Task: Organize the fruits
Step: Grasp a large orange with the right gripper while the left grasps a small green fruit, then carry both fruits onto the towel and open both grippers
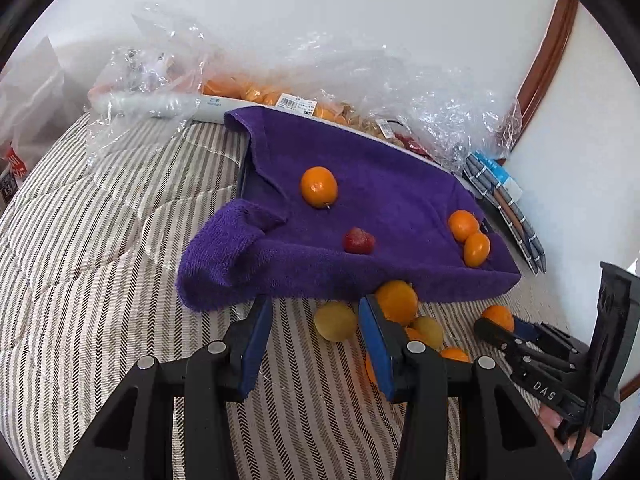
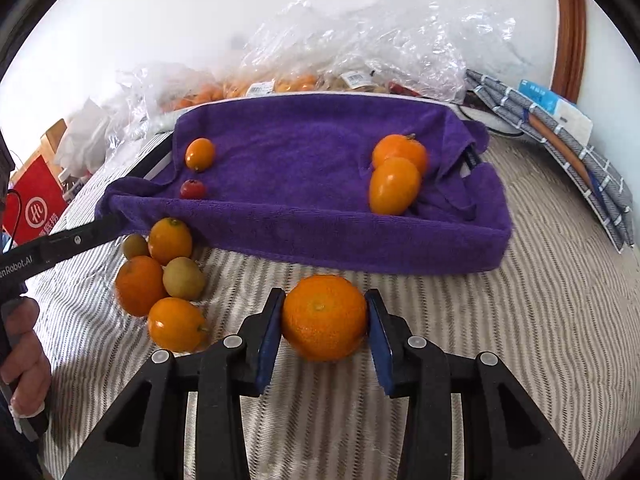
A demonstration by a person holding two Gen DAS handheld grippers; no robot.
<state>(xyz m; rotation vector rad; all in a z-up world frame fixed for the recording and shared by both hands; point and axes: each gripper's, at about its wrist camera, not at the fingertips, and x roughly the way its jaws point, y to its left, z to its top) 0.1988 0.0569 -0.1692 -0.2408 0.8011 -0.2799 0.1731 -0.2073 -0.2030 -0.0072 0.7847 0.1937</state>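
The bed [image 2: 540, 340], under a striped quilted cover, carried everything and offered a soft, yielding base. On it sat a tray draped in a purple towel [image 2: 320, 148]; the pile was plush, so fruit set there would likely settle, not roll. Clear plastic bags [image 2: 360, 32] of further fruit lay behind the tray.

The right hand-held gripper [image 2: 325, 320] was clenched on a mandarin [image 2: 324, 316], one blue pad against each flank, just short of the tray's near wall. The mandarin appeared light, its peel loose and pebbled, giving fair friction but bruising under hard pressure; a hold across its widest girth looked correct.

The left hand-held gripper [image 1: 312, 320] was released and empty, fingers spread, at the loose pile on the quilt: an orange [image 1: 396, 300] and a yellow-green fruit [image 1: 335, 321] among others.

In the tray lay two oranges [image 2: 396, 172] touching at the right, a small orange [image 2: 199, 154] at the left, and a strawberry [image 2: 193, 189], the softest item, judged to need the lightest grip.
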